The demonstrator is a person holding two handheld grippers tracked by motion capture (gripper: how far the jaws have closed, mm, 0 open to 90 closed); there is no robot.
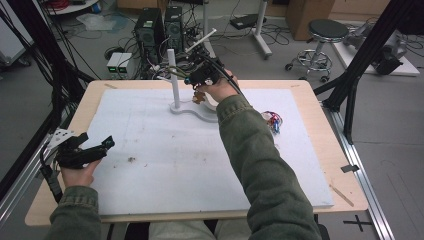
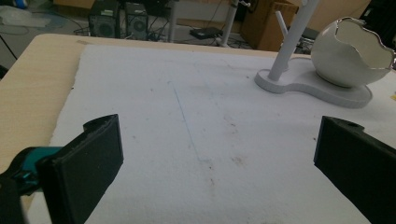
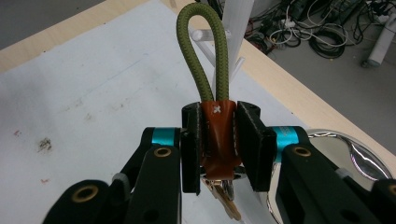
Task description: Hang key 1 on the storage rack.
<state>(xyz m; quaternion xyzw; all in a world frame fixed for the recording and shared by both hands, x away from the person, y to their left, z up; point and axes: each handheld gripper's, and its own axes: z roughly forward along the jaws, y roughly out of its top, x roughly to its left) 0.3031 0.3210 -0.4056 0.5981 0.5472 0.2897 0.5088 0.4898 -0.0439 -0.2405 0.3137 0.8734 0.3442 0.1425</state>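
I am clamping the brown leather key fob (image 3: 217,135) in my right gripper (image 3: 218,140), its olive cord loop (image 3: 201,56) pointing upward toward the white branched stand (image 3: 236,23) at top centre.

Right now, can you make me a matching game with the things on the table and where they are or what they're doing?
Things:
1. keychain with green cord loop
2. left gripper
3. white eggshell-shaped bowl
4. bundle of coloured wires

Places or states:
A. sits on the white stand's base, next to its post
B. open, over the white mat with nothing between its jaws
C. lies on the mat by the sleeve
D. clamped by its brown leather tab in the right gripper

Pairs: 1-D, 2-B, 3-A, 4-C
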